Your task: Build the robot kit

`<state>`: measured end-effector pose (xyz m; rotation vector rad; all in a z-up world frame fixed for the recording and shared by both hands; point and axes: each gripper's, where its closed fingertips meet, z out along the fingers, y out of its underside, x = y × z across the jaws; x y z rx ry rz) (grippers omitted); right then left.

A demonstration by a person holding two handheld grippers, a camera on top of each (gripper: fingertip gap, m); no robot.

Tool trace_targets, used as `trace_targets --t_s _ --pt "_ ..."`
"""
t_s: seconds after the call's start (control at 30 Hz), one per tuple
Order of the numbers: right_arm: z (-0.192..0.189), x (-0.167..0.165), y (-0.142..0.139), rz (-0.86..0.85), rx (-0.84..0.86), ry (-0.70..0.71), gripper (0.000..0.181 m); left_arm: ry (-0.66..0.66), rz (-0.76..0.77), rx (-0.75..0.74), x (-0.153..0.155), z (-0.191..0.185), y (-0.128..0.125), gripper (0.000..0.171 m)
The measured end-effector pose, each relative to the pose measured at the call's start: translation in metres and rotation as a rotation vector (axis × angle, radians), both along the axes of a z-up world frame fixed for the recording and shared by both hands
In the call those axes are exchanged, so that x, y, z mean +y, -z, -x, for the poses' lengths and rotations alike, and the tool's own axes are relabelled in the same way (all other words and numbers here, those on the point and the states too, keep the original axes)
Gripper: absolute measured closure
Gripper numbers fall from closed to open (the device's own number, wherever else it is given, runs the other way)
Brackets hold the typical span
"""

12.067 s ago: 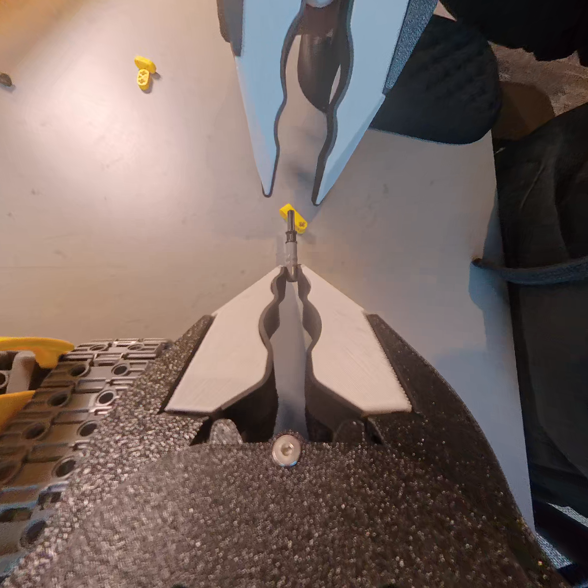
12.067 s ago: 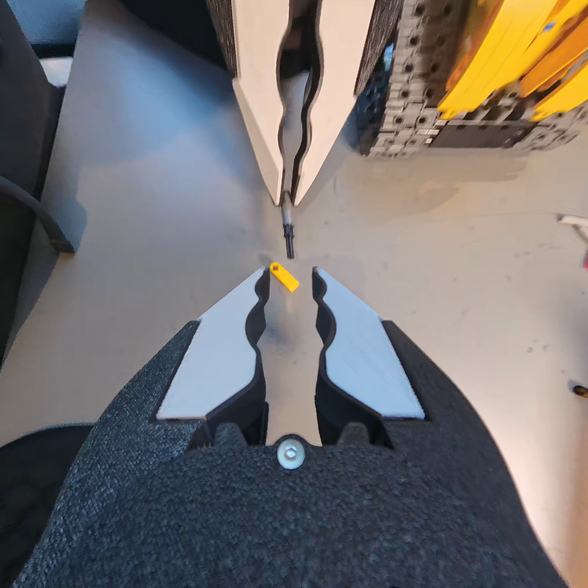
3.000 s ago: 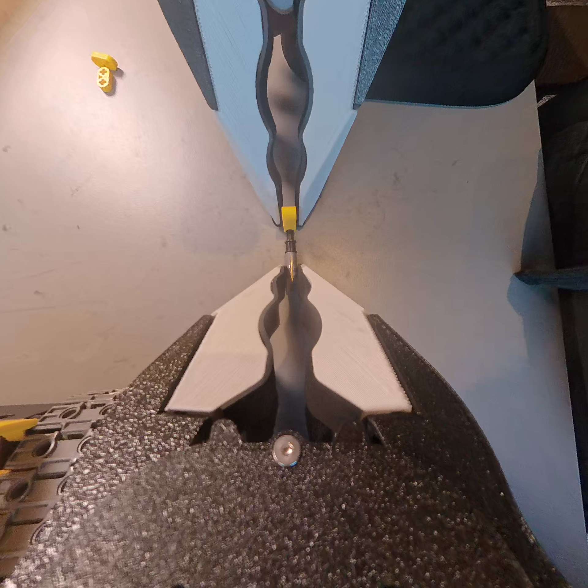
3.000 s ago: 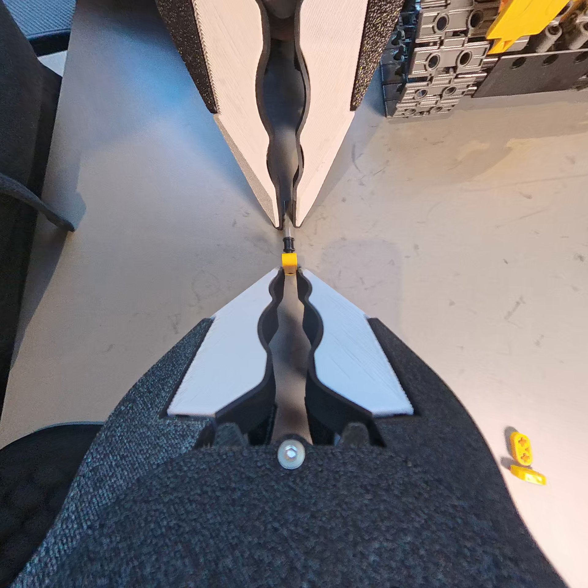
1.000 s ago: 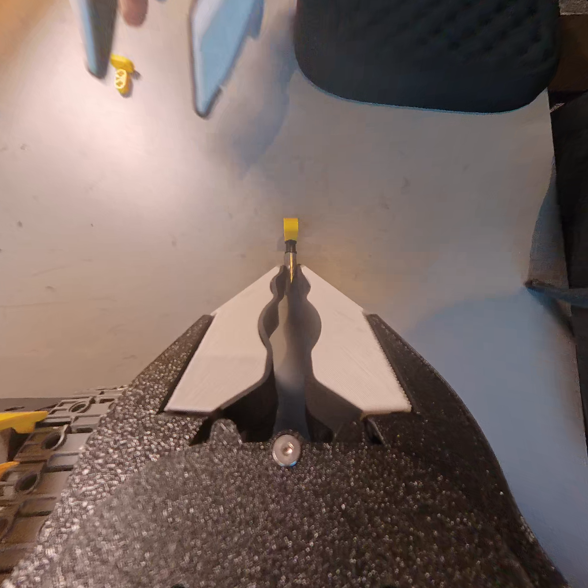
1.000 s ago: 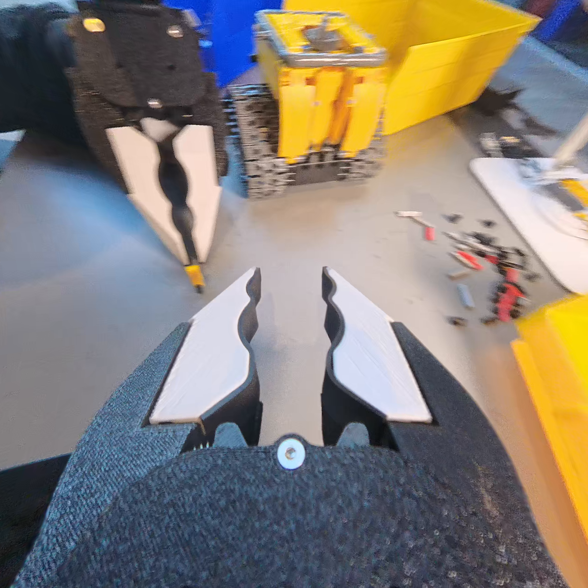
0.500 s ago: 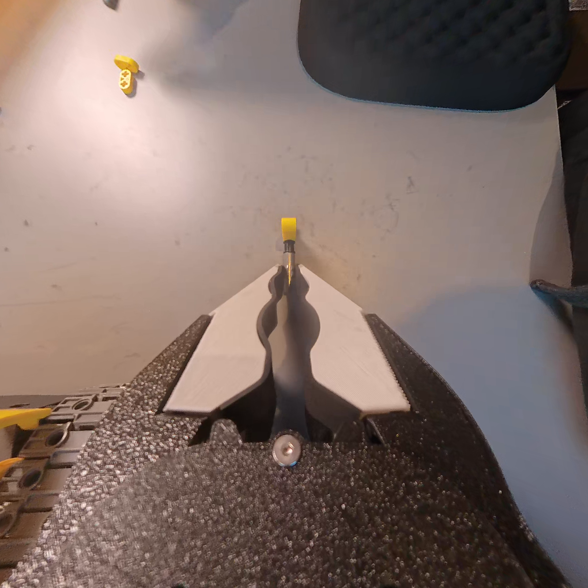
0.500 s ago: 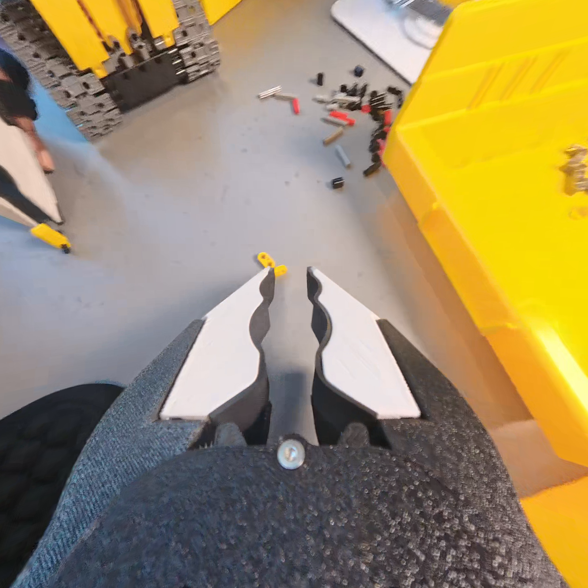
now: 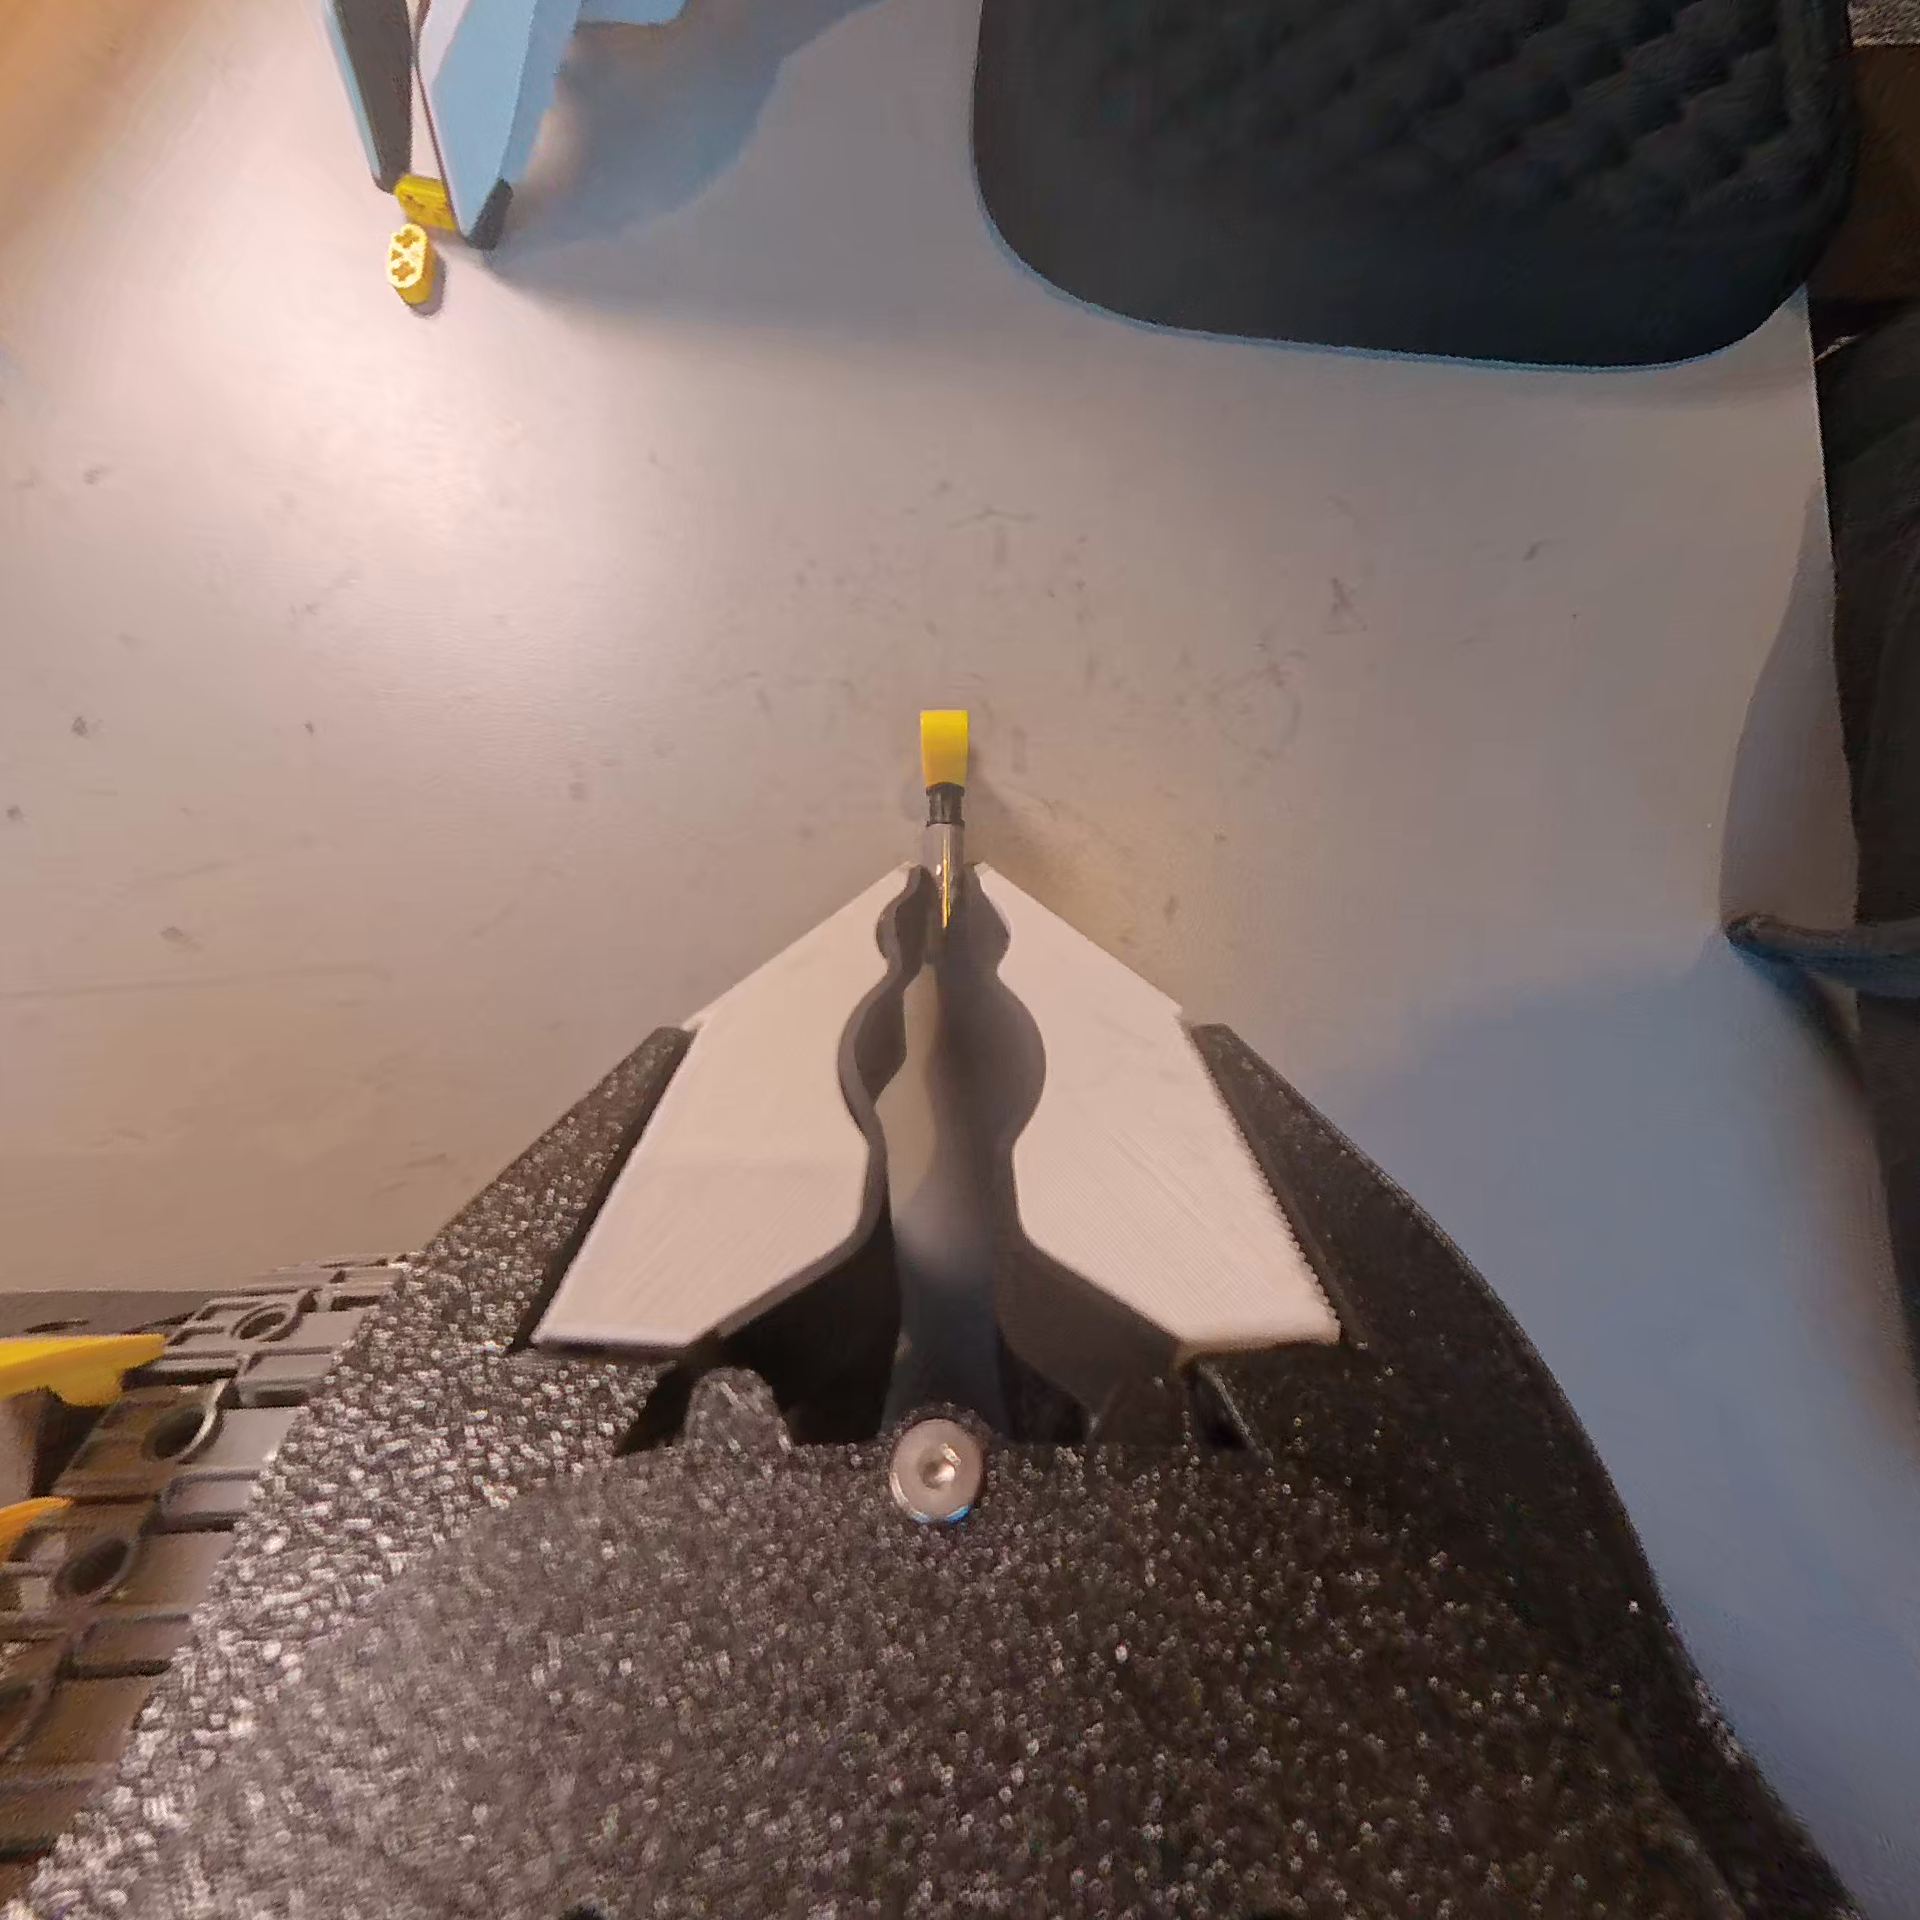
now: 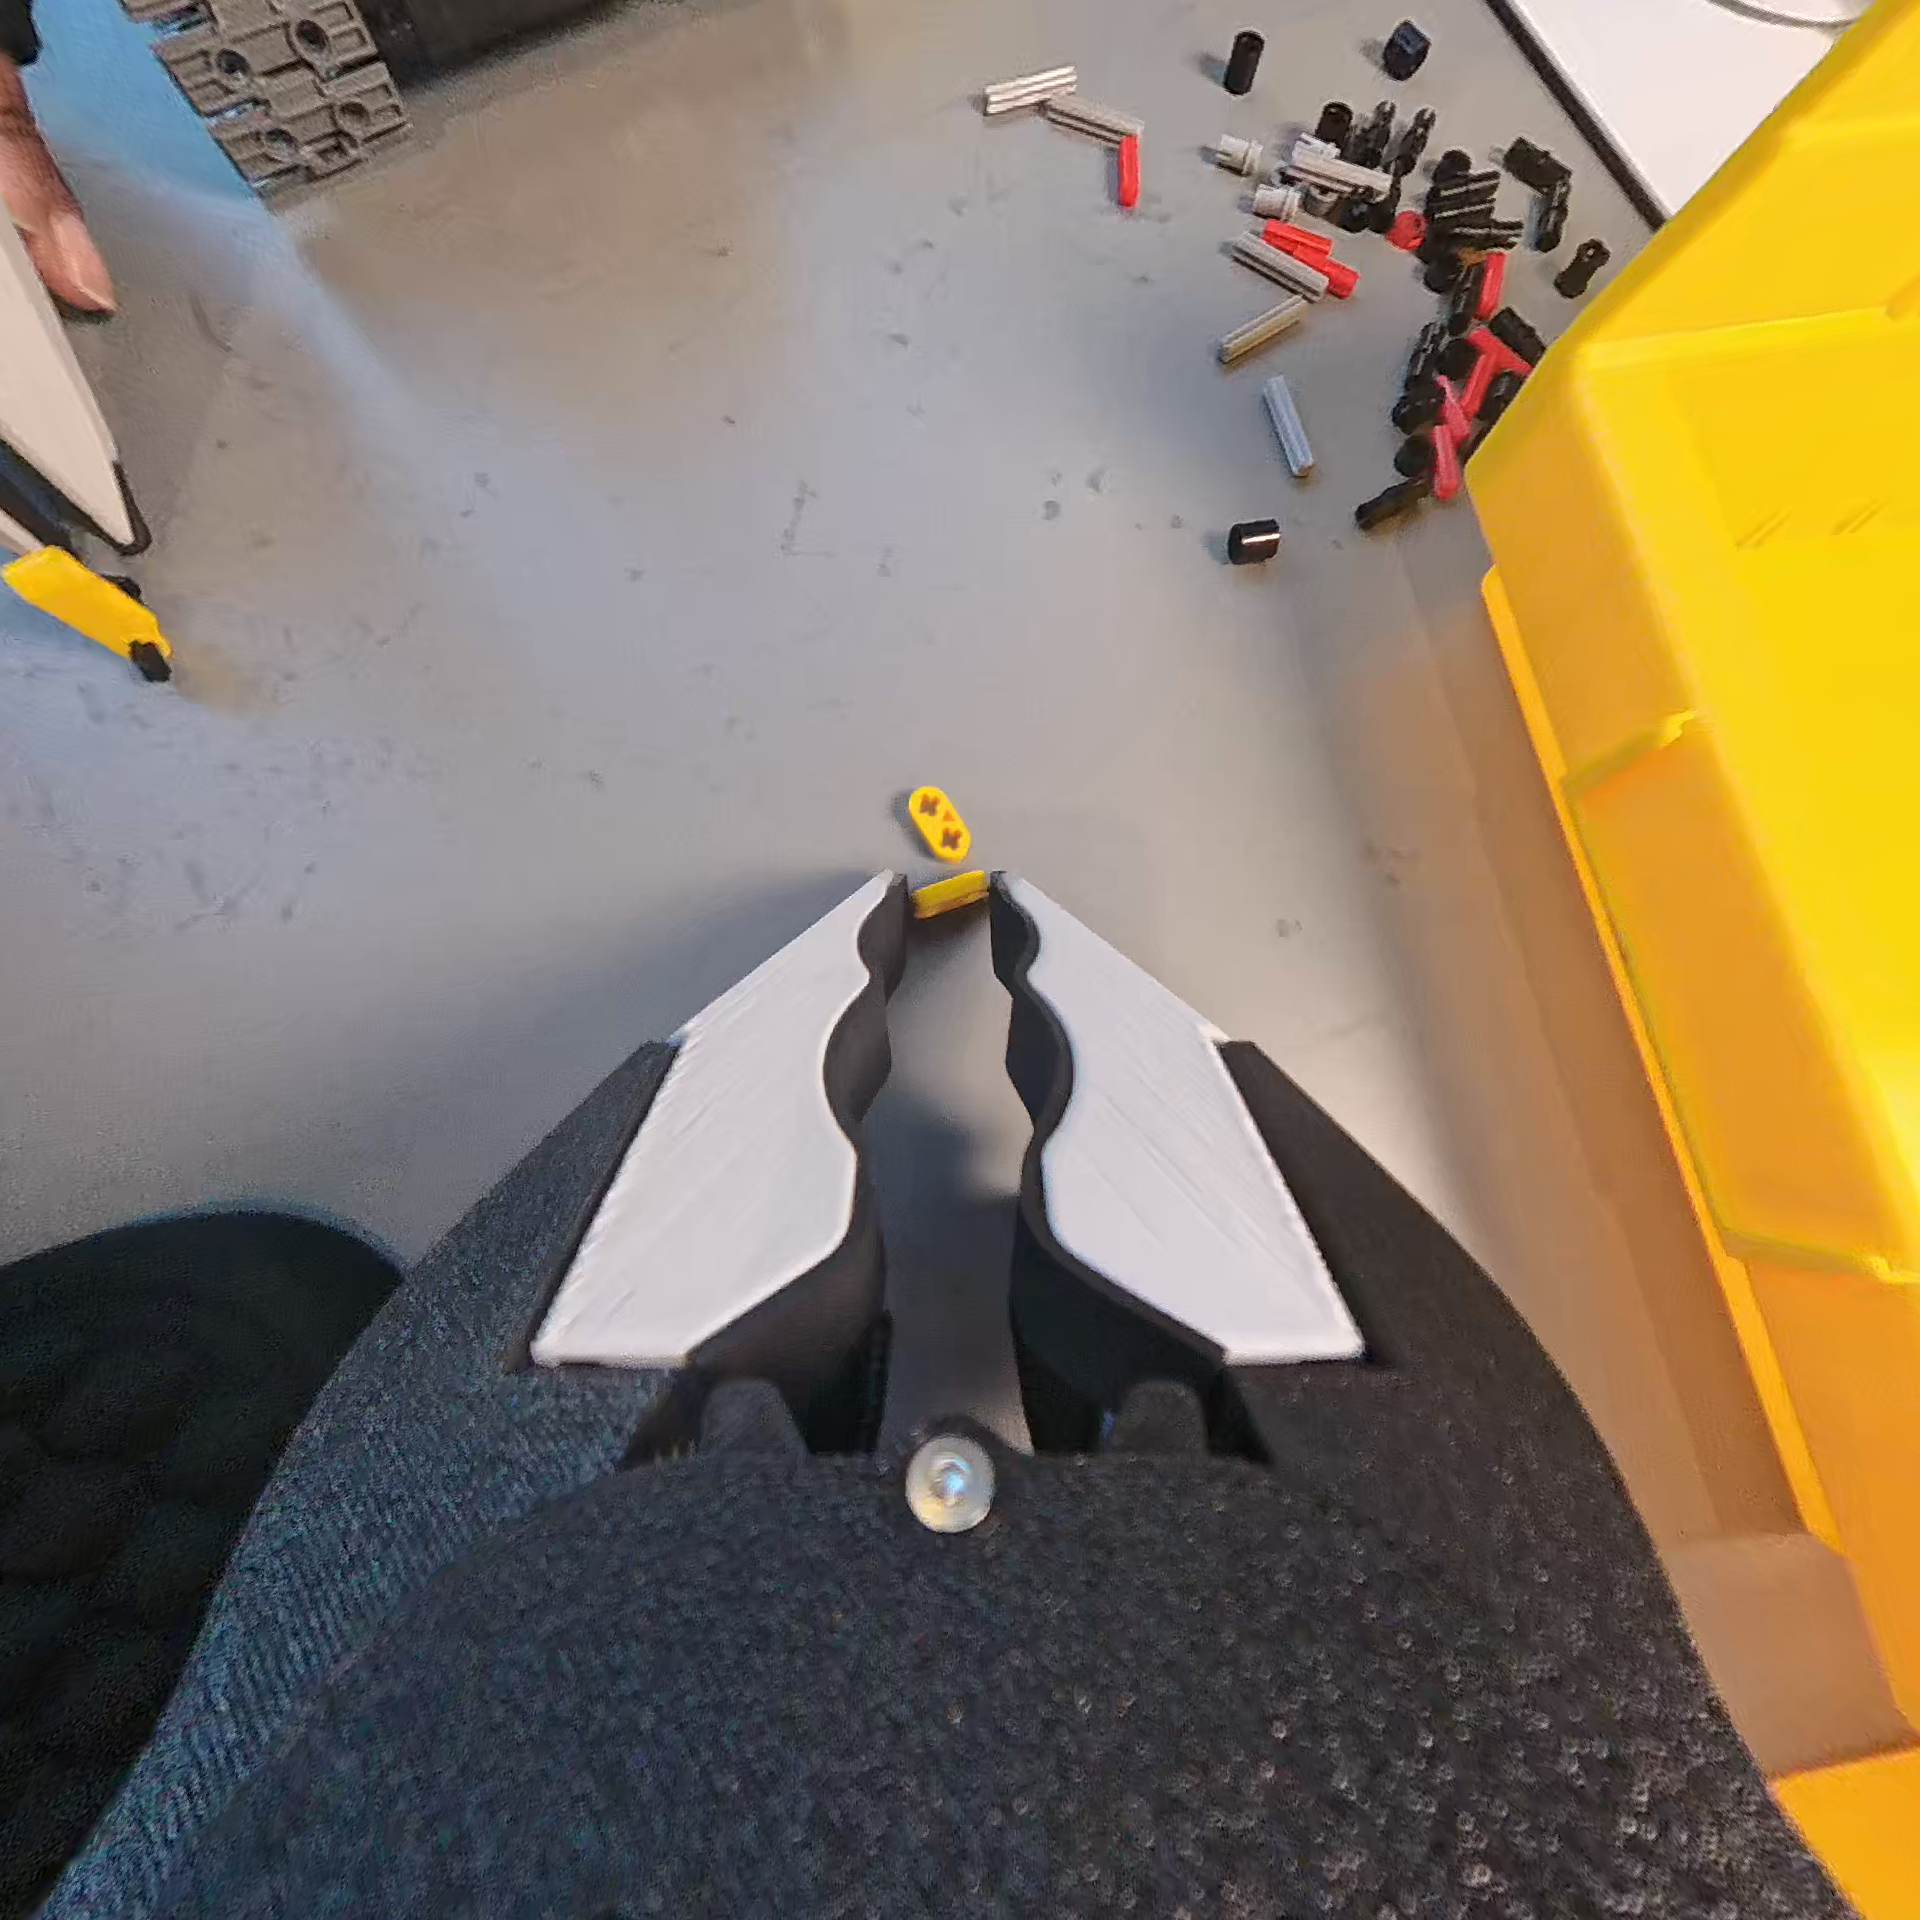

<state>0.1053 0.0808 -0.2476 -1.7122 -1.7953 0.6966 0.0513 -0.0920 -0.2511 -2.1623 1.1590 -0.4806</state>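
My left gripper (image 9: 943,883) is shut on a thin grey axle (image 9: 943,844) with a black collar. A small yellow connector (image 9: 943,750) sits on the axle's far end, above the grey table. It also shows at the left edge of the right wrist view (image 10: 83,611). My right gripper (image 10: 943,883) is down at the table, its jaws narrowly apart on either side of a small yellow piece (image 10: 948,895) lying edge-on. A flat yellow link with two cross holes (image 10: 938,824) lies just beyond it. In the left wrist view the right gripper (image 9: 431,203) shows far off at the top left.
A yellow bin (image 10: 1714,727) stands close on the right. A pile of small black, red and grey pins (image 10: 1403,239) lies beyond. A grey beam model (image 10: 281,94) is at the back left, also near my left gripper (image 9: 156,1455). A black cushion (image 9: 1403,156) lies ahead. Tip to tip, the grippers are about 20 cm apart.
My right gripper let go of the yellow connector, swung away to the two loose yellow pieces and came down with its jaws narrowing around one. My left gripper stayed still, holding the axle.
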Motion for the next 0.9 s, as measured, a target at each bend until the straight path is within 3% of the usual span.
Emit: trace_targets --t_s 0.1,0.27,0.4,0.7,0.8,0.9 --pt "-0.001 -0.023 -0.015 0.034 0.105 -0.132 0.166 0.0 -0.003 0.003 0.0 0.0 0.0 0.166" --pt "0.011 -0.078 -0.083 0.232 0.477 -0.36 0.166 0.0 -0.003 0.002 0.0 0.0 0.0 0.166" --pt "0.007 -0.097 -0.118 0.368 0.657 -0.449 0.166 0.0 -0.005 0.003 0.0 0.0 0.0 0.166" --pt "0.009 -0.116 -0.126 0.418 0.708 -0.515 0.166 -0.012 -0.007 -0.075 0.001 0.0 -0.012 0.157" --pt "0.013 -0.122 -0.123 0.414 0.691 -0.527 0.166 -0.028 -0.046 -0.157 0.005 0.0 -0.028 0.158" --pt "0.019 -0.132 -0.121 0.377 0.682 -0.541 0.166 -0.037 -0.087 -0.342 0.008 -0.008 -0.061 0.158"
